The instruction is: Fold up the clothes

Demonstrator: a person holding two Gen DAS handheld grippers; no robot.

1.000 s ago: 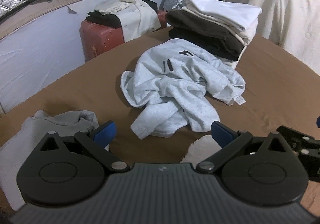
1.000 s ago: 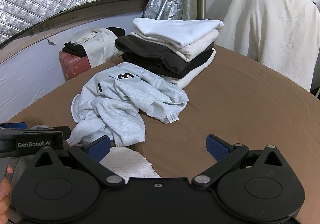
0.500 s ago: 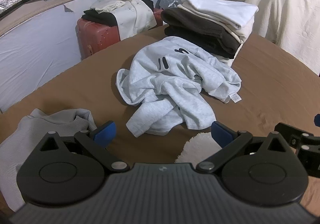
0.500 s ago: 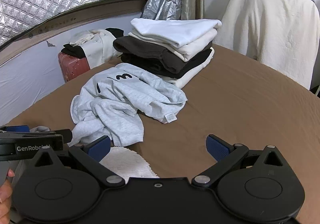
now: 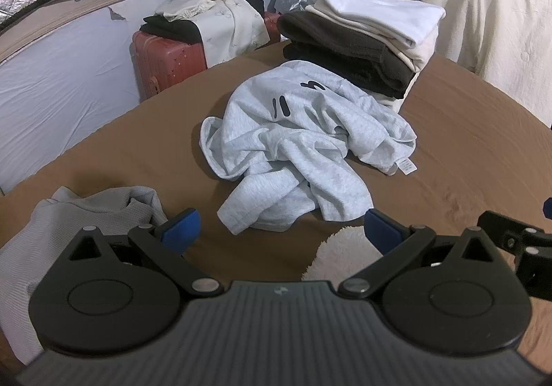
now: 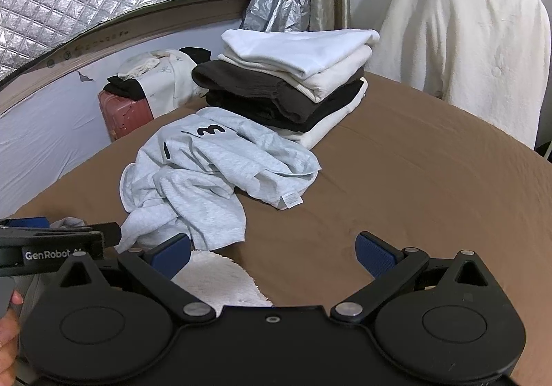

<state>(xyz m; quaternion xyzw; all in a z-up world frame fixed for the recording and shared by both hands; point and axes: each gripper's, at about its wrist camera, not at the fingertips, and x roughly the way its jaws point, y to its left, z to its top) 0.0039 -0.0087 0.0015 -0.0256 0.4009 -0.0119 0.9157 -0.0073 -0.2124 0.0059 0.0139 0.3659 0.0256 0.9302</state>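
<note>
A crumpled light grey sweatshirt [image 5: 303, 151] [image 6: 214, 175] with black print lies in a heap in the middle of the brown bed cover [image 5: 465, 130]. Behind it stands a stack of folded clothes [image 5: 362, 40] [image 6: 293, 75], white on top and dark brown below. A grey ribbed garment [image 5: 69, 223] lies at the near left. A white fluffy piece [image 5: 341, 258] [image 6: 220, 279] sits just in front of both grippers. My left gripper [image 5: 281, 230] is open and empty, short of the sweatshirt. My right gripper [image 6: 272, 248] is open and empty too, over bare cover to the sweatshirt's right.
A red suitcase [image 5: 165, 65] with clothes piled on it stands beyond the bed's far edge. A cream blanket [image 6: 465, 40] hangs over something at the right. The brown cover [image 6: 431, 179] stretches bare to the right of the sweatshirt. A hand [image 6: 7, 334] holds the left gripper.
Both grippers have shifted slightly forward toward the sweatshirt, with a small change of view. Both stay open; no garment has moved.
</note>
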